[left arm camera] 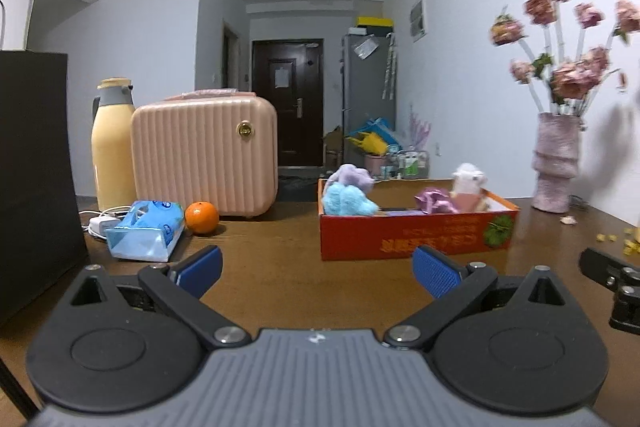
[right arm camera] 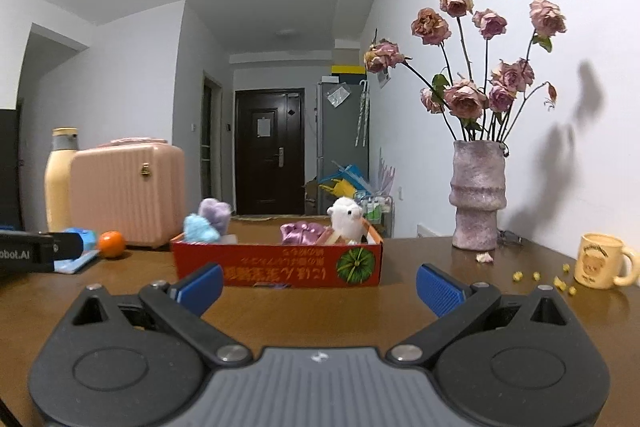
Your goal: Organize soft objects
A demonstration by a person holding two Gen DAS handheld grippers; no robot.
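A red cardboard box sits on the brown table ahead of both grippers. Inside it are a light blue plush, a lilac plush, a shiny purple pouch and a white plush animal. My left gripper is open and empty, a short way before the box. My right gripper is open and empty too, facing the box's front wall. A blue tissue pack lies to the left.
An orange, a pink case, a yellow flask, a white charger and a black paper bag stand left. A vase of dried roses, a cream mug and crumbs are right.
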